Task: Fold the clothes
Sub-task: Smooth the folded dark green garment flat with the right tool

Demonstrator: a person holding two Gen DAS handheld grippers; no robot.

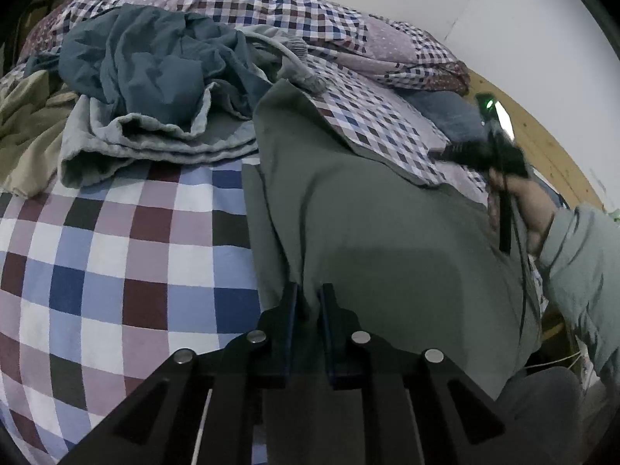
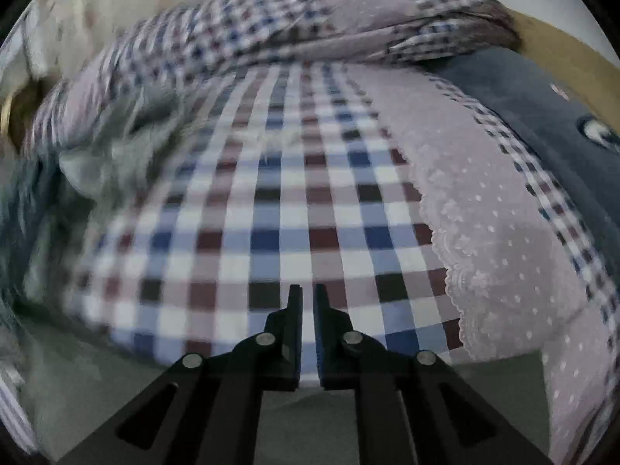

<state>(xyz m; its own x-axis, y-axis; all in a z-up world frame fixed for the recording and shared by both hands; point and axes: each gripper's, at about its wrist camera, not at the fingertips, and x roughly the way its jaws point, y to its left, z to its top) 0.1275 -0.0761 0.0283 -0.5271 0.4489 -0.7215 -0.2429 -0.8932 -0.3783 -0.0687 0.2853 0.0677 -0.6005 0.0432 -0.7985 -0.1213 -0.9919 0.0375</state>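
Observation:
A grey-green garment [image 1: 368, 213] is spread over the checked bedsheet [image 1: 116, 252]. My left gripper [image 1: 310, 298] is shut on a fold at its near edge, and a crease runs up from the fingers. A person's hand [image 1: 534, 209] holds my right gripper [image 1: 436, 153] at the garment's far right edge, with its tips over the sheet. In the right wrist view the right gripper [image 2: 308, 294] is shut, with only checked sheet [image 2: 290, 193] showing in the thin gap. The garment's edge [image 2: 97, 387] lies below its fingers.
A heap of clothes sits at the back left: a dark blue piece [image 1: 155, 62], a light grey one [image 1: 155, 135] and an olive one [image 1: 27, 124]. A bunched checked quilt [image 1: 271, 4] lies behind. A dark blue pillow [image 2: 542, 116] rests against a wooden headboard [image 1: 542, 147] on the right.

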